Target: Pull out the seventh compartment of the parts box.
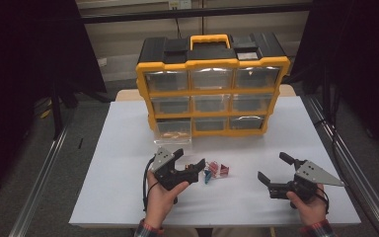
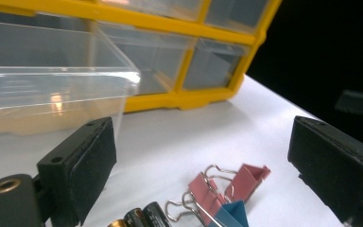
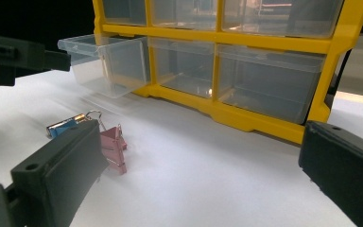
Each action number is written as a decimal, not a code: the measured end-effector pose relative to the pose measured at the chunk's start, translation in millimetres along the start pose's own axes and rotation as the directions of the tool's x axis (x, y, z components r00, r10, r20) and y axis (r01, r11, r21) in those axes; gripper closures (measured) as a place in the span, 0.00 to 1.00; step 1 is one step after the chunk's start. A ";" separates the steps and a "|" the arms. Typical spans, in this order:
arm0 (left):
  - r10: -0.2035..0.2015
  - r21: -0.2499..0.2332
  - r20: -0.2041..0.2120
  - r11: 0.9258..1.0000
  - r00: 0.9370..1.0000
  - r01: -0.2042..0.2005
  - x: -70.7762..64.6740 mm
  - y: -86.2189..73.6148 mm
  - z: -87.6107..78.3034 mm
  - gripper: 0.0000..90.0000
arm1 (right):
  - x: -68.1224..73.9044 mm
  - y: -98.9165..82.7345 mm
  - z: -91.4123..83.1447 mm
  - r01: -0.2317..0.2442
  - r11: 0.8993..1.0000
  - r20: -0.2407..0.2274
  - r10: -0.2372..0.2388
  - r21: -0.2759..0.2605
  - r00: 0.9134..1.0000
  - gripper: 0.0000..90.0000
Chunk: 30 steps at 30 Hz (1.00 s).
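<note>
Currently: left gripper (image 1: 189,162) jaws released, beside binder clips (image 1: 217,170) | right gripper (image 1: 272,168) jaws released, low over table (image 1: 128,148)

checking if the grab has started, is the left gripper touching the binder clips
Apart. In the left gripper view the left gripper has both black jaws spread wide, and the binder clips lie on the white table between them.

In the left gripper view the bottom edge cuts off the blue binder clip (image 2: 231,213) and the small dark cylinders (image 2: 141,217); the pulled-out drawer's (image 1: 173,130) contents are too small to identify.
</note>
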State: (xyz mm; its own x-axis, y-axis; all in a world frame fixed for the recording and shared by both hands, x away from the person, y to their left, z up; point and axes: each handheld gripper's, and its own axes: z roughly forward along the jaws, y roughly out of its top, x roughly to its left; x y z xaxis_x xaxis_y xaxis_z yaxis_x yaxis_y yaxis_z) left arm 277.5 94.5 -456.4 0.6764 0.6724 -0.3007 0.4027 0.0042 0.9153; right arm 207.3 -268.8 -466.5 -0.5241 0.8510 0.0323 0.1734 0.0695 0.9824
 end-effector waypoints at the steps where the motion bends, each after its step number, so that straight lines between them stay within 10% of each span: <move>1: 0.005 0.007 0.024 1.000 1.000 -0.005 0.1 -0.2 1.1 0.10 | 0.0 0.1 0.1 0.002 1.000 0.001 -0.002 -0.001 1.000 0.00; 30: 0.062 0.128 0.179 0.988 0.982 -0.086 -14.2 7.0 13.7 0.10 | -1.1 0.1 1.7 0.009 1.000 0.008 -0.009 0.006 1.000 0.00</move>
State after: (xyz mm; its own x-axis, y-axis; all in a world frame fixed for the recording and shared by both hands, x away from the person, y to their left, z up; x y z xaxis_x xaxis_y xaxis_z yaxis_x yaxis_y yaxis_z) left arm 279.2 74.8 -449.4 0.7994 0.5279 -0.2867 0.4192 -0.1484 0.8957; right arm 209.3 -268.8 -466.8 -0.5192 0.8544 0.0220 0.1736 0.0802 0.9815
